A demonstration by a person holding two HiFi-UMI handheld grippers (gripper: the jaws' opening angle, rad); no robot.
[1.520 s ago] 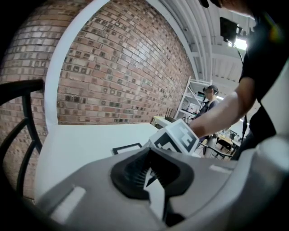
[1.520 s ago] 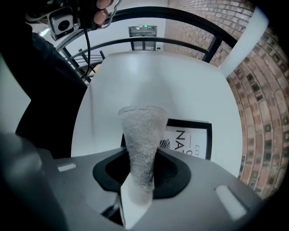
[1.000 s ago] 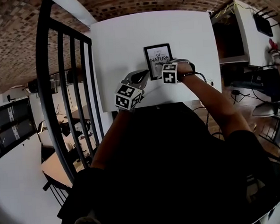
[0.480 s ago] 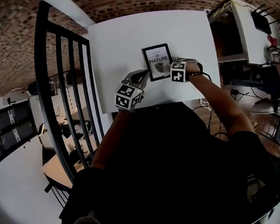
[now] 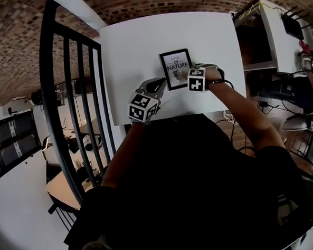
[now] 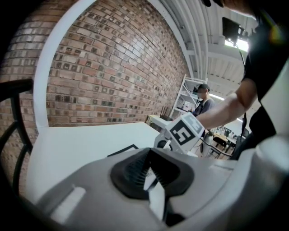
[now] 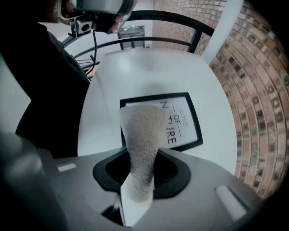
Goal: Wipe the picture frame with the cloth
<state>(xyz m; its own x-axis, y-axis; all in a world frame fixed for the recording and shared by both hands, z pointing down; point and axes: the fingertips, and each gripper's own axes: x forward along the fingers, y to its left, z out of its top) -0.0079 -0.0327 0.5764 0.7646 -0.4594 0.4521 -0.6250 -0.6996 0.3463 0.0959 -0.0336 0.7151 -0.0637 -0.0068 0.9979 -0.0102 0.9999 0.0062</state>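
Note:
The black picture frame (image 5: 176, 68) with a white print lies flat on the white table (image 5: 131, 49). In the right gripper view the frame (image 7: 180, 122) lies under a grey cloth (image 7: 141, 140). My right gripper (image 7: 139, 180) is shut on the cloth, which drapes over the frame's near part. In the head view the right gripper (image 5: 188, 76) sits at the frame's lower right edge. My left gripper (image 5: 160, 85) touches the frame's lower left corner. Its jaws stand close together on that corner, and a black frame edge (image 6: 122, 150) shows just beyond them.
A black metal railing (image 5: 75, 100) runs along the table's left side, with brick floor (image 5: 14, 46) beyond it. White shelving (image 5: 270, 35) stands to the right. A person (image 6: 203, 101) stands far off in the left gripper view.
My right gripper with the cloth slid right across the frame's lower part, then came back slightly left. The left gripper and the frame stayed put.

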